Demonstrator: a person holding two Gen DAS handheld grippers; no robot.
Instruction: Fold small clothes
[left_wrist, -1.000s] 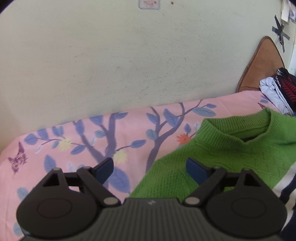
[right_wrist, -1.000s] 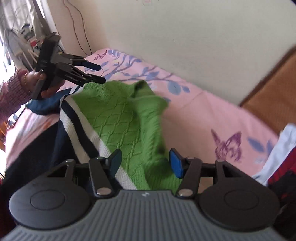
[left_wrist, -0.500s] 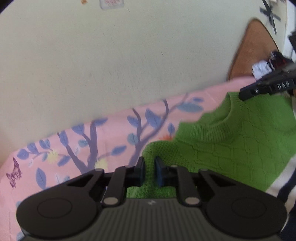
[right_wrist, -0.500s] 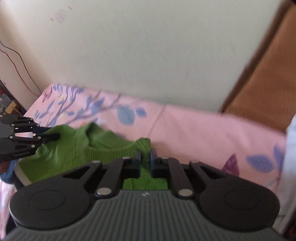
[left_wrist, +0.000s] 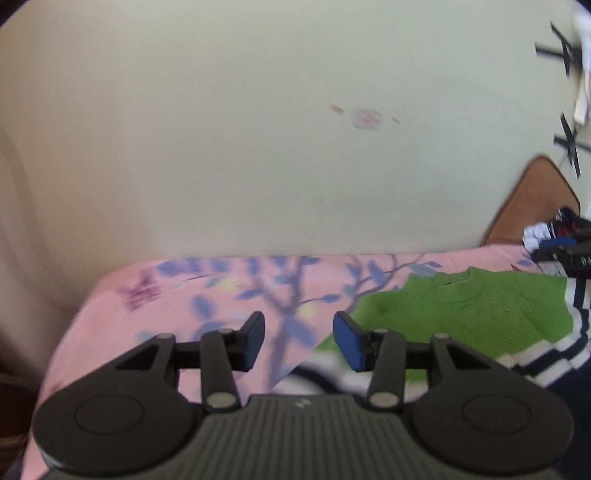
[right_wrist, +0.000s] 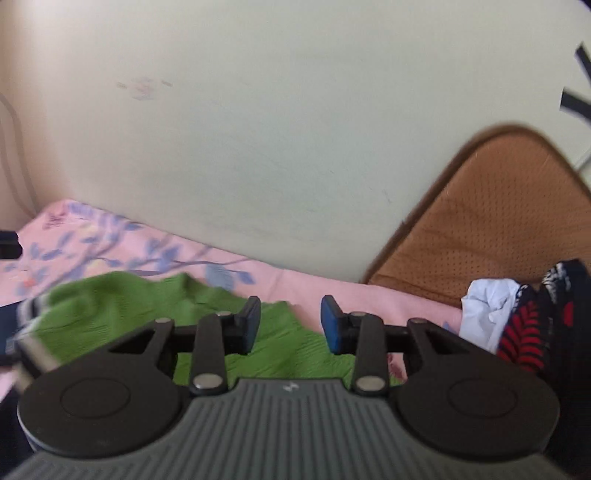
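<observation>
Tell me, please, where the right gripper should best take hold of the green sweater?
Probably the near shoulder edge of the green sweater, which lies flat just under the open right gripper. Come from above, one finger slipping under the free edge beside the pink sheet.

Black gripper, blue pads, silver screws.

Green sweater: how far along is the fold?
Done: sweater lies spread on the bedsheet, collar toward the wall. In hand: nothing; left gripper and right gripper are open. Left: all folds, plus the clothes pile.
</observation>
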